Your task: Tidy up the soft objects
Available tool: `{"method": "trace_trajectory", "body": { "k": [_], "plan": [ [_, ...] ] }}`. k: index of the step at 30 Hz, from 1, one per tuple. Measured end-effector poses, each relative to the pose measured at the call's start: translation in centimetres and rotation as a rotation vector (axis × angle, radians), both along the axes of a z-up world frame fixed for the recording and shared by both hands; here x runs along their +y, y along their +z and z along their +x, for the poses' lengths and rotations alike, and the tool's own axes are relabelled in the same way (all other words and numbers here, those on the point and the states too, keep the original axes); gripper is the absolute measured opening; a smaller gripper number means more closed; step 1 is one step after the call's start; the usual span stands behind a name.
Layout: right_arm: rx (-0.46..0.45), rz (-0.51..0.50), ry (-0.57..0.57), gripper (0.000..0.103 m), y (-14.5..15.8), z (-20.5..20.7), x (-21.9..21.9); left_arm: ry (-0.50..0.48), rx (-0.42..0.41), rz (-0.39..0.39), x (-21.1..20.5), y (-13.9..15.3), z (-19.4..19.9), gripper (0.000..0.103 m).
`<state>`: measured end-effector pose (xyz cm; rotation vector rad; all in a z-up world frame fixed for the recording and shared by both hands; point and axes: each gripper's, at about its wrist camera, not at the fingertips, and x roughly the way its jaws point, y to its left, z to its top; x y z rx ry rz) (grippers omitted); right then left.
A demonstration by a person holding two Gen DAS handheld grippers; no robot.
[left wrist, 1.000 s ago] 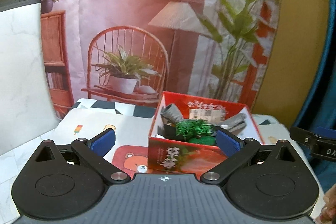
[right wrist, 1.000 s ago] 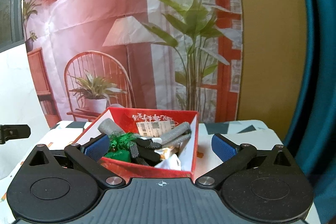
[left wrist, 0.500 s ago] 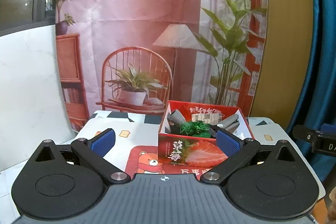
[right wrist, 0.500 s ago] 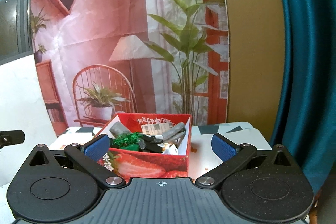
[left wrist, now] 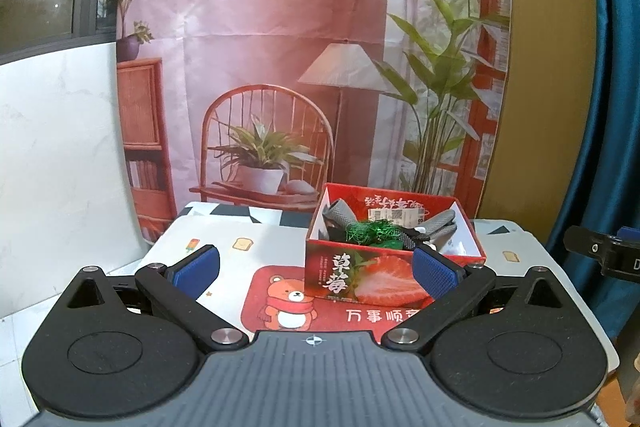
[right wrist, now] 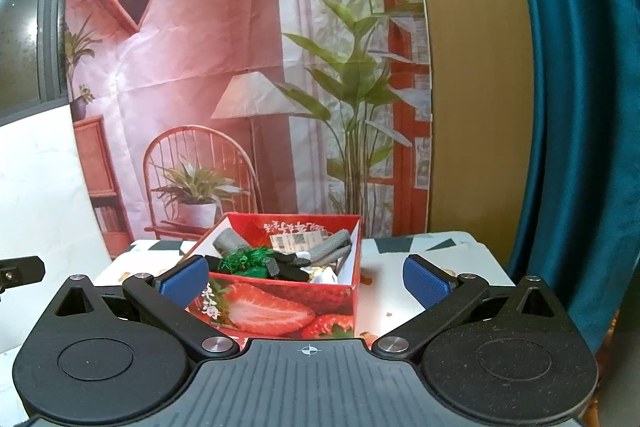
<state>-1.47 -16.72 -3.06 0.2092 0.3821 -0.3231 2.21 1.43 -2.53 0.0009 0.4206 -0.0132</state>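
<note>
Inside, the red strawberry box (left wrist: 360, 279) holds grey and green soft items (left wrist: 370, 233)

red box (left wrist: 360, 279): near wall hides lower contents | right gripper (left wrist: 600, 255): cut by frame edge

Probably staged set: printed backdrop (left wrist: 280, 47).

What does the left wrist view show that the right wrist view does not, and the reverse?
Only the left wrist view shows the bear picture on the mat and the toast print. Only the right wrist view shows the bare table to the right of the strawberry box and the full teal curtain. Both show the box holding grey gloves and green tinsel, and an open, empty gripper: left gripper, right gripper.
</note>
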Motion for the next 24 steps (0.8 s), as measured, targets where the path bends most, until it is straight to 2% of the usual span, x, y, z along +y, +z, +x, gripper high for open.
{"method": "trace_trajectory", "body": {
  "k": [24],
  "plan": [
    [-0.003,-0.019,0.001,0.103,0.22,-0.10,0.26,0.017,0.013,-0.005,0.39,-0.25,-0.36,0.103]
  ]
}}
